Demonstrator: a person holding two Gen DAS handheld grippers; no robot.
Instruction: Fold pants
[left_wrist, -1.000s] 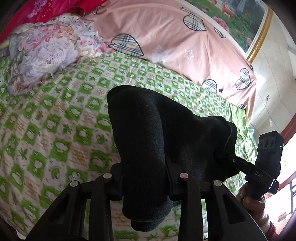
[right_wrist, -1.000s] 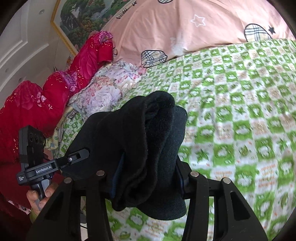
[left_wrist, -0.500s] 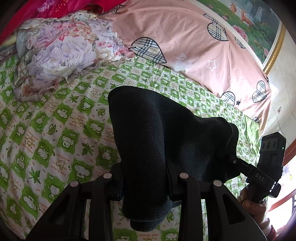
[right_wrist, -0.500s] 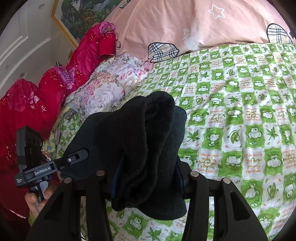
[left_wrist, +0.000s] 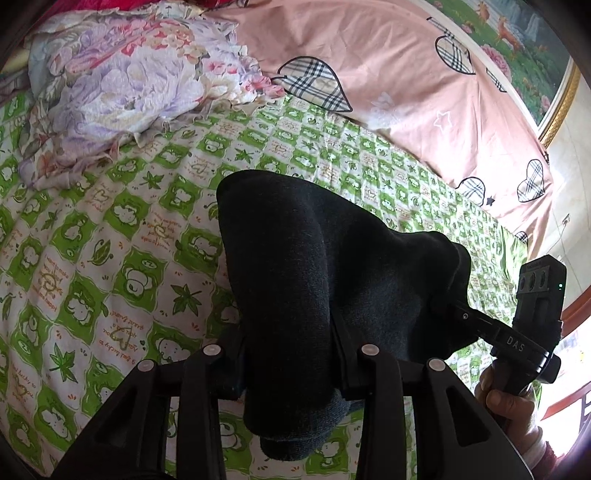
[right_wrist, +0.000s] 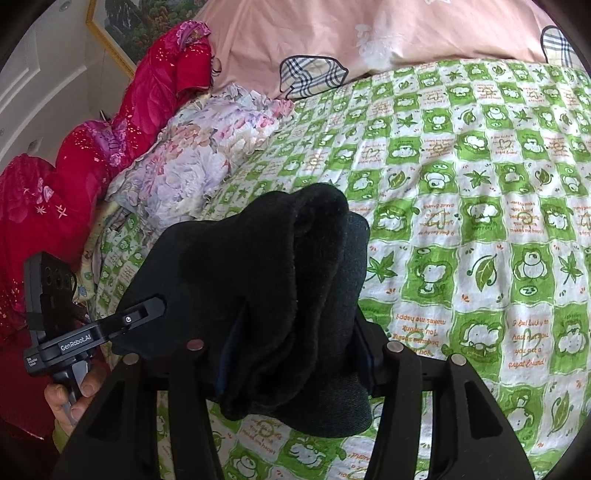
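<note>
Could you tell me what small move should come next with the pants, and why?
Probably lower both grippers together toward the green sheet: the left gripper and right gripper each clamp an end of the bunched black pants, which hang above the bed.

The right gripper (left_wrist: 441, 314) carries "DAS" in white on its body. The left gripper (right_wrist: 147, 308) carries a "GenRobot.AI" label. The bedsheet (right_wrist: 480, 206) bears orange script, upside down, partly readable: "I feel lucky to have you".
</note>
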